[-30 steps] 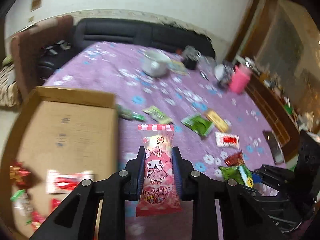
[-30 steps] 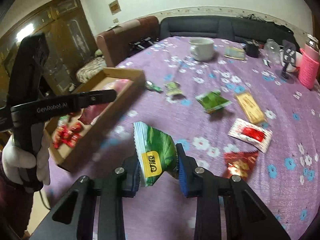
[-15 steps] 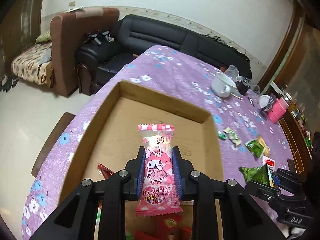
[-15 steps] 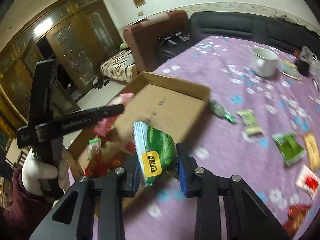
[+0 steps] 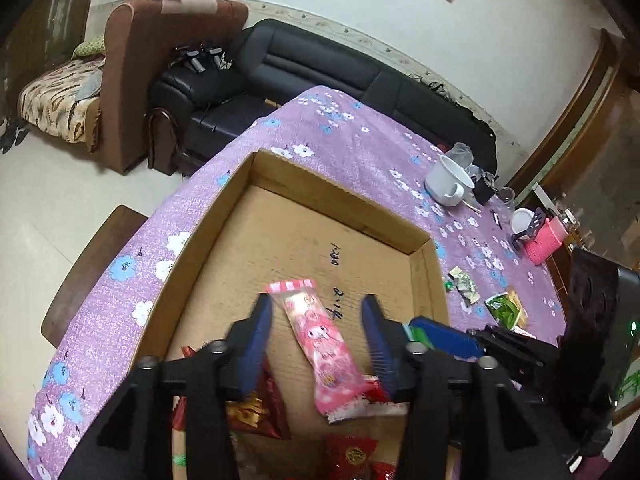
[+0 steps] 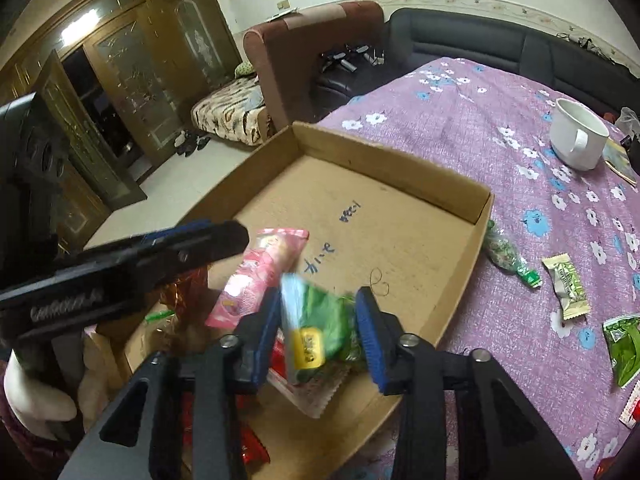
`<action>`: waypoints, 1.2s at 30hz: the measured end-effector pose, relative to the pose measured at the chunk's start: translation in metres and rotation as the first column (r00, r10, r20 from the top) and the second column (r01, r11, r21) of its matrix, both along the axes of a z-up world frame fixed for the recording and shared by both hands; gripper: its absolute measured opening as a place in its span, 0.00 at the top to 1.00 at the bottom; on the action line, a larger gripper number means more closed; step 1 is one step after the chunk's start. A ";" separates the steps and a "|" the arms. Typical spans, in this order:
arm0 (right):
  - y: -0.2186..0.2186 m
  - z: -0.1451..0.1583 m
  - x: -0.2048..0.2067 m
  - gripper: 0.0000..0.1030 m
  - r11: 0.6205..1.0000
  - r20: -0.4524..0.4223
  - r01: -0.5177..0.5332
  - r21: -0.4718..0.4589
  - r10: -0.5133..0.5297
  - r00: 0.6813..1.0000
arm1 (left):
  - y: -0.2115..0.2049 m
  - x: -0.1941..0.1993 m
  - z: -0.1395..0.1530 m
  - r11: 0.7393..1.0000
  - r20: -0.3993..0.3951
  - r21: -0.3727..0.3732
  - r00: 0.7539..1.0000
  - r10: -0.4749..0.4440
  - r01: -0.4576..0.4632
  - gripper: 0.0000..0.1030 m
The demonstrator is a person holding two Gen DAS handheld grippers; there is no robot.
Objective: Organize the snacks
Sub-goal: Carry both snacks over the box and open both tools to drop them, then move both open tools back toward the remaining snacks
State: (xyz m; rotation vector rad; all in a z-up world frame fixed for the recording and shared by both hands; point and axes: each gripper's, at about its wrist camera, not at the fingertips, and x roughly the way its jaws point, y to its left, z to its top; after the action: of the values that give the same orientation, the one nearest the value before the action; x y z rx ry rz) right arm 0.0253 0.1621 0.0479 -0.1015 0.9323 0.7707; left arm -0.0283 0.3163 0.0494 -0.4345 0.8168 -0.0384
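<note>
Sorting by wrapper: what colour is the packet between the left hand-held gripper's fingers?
Pink, with a red-and-white striped end; the snack packet shows best in the left wrist view.

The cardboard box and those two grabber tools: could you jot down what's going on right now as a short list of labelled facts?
Box: open cardboard box on a purple flowered tablecloth
Left gripper: jaws just opened; pink snack packet loose between them, over the box
Right gripper: jaws just opened; blurred green snack packet between them, over the box
Already in box: red wrapped snacks
Still on cloth: several small snacks
Nearby: white mug
</note>
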 end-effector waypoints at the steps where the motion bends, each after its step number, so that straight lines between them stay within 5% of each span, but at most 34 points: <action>1: -0.004 0.004 -0.001 0.61 1.000 0.005 0.006 0.010 -0.006 1.000 | -0.001 -0.002 0.002 1.000 0.005 -0.006 1.000 -0.005 0.005 0.49; 8: -0.064 0.041 -0.012 0.57 0.994 0.063 0.084 0.075 -0.089 0.994 | -0.025 -0.025 0.026 0.999 0.043 -0.025 0.998 -0.044 0.045 0.39; 16: -0.200 0.060 -0.038 0.57 0.957 0.078 0.260 0.132 -0.271 0.959 | -0.085 -0.053 0.061 0.981 0.065 -0.138 0.990 -0.126 0.134 0.15; 20: -0.272 0.058 -0.057 0.52 0.920 0.074 0.371 0.130 -0.382 0.921 | -0.126 -0.067 0.058 0.917 0.140 -0.283 0.958 -0.251 0.282 0.13; 24: -0.326 0.042 -0.070 0.52 0.893 0.055 0.443 0.080 -0.447 0.893 | -0.177 -0.064 0.031 0.886 0.058 -0.307 0.936 -0.347 0.348 0.13; 31: -0.335 0.007 -0.066 0.52 0.897 -0.027 0.438 0.063 -0.437 0.899 | -0.202 -0.053 0.009 0.916 -0.038 -0.262 0.945 -0.324 0.303 0.13; 36: -0.304 -0.016 -0.051 0.52 0.917 -0.051 0.397 0.029 -0.395 0.917 | -0.195 -0.048 0.018 0.958 -0.030 -0.143 0.966 -0.255 0.249 0.13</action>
State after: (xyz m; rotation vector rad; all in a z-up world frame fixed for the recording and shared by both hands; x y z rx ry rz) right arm -0.0256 -0.1415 0.0314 0.1376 0.9403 0.4138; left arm -0.0763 0.1213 0.0676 -0.4611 0.9164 -0.3245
